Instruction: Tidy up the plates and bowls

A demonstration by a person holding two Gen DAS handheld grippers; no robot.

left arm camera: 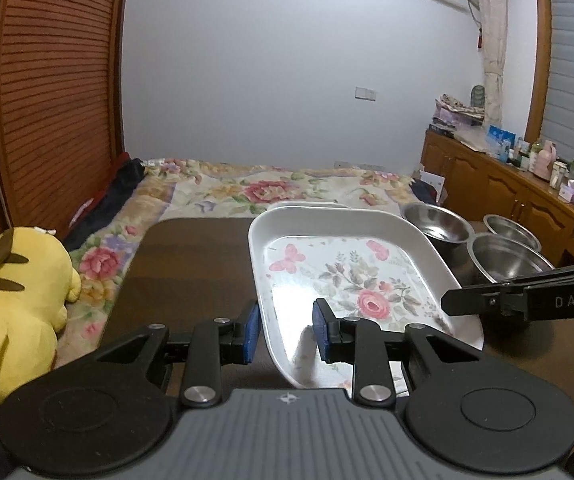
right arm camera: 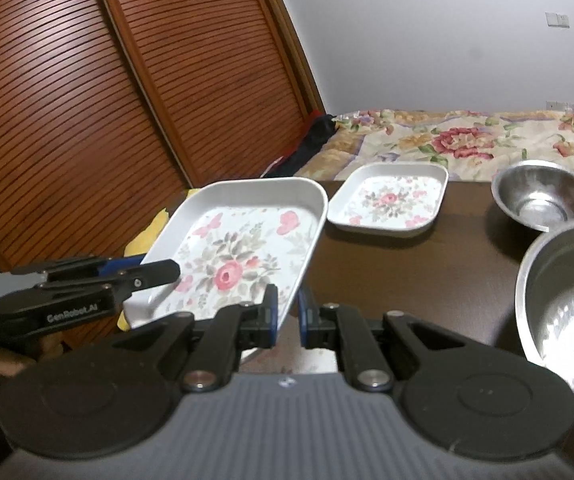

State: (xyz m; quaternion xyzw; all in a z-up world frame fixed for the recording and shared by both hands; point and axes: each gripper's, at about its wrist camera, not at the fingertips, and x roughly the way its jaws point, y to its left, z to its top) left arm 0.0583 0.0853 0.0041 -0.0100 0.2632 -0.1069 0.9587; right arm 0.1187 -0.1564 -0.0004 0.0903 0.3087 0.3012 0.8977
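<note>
A large white floral plate (left arm camera: 351,280) (right arm camera: 243,248) is held up off the dark table, tilted. My left gripper (left arm camera: 285,326) straddles its left rim with the jaws apart. My right gripper (right arm camera: 287,314) is shut on its right rim; it shows from the side in the left wrist view (left arm camera: 453,300). The left gripper shows in the right wrist view (right arm camera: 167,270) at the plate's left edge. A smaller floral plate (right arm camera: 387,200) lies on the table behind. Three steel bowls (left arm camera: 435,222) (left arm camera: 511,230) (left arm camera: 507,258) stand to the right; two show in the right wrist view (right arm camera: 543,196) (right arm camera: 567,308).
The dark wooden table (left arm camera: 191,264) (right arm camera: 427,280) stands against a bed with a floral blanket (left arm camera: 255,188). A yellow plush toy (left arm camera: 11,312) sits at the left. Slatted wooden doors (right arm camera: 87,100) are on the left, a cluttered wooden sideboard (left arm camera: 527,184) on the right.
</note>
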